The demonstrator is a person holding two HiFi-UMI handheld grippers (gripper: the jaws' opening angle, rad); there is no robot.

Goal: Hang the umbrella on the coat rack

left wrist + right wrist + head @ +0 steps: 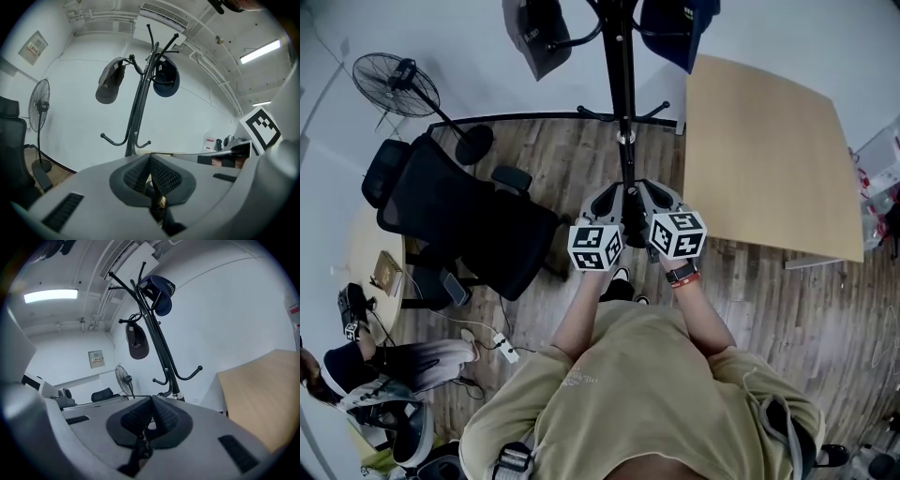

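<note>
Wood flooring ran under an office chair (459,220) at left, with the coat rack (622,103) ahead. My left gripper (605,201) and right gripper (662,199) were both pinched shut on a slim dark shaft, the umbrella (154,194) I judged, near the rack. It was not yet hung; reaching 1 hook remained.

Identify your left gripper (150,158) and right gripper (151,400) by grey shells, black cross-hatched pads (167,178) and white cubes (678,234) bearing black square markers. The umbrella (153,193) reads black. The coat rack (622,94) is black; the table (769,159) pale wood; the floor (553,150) grey-brown planks.
</note>
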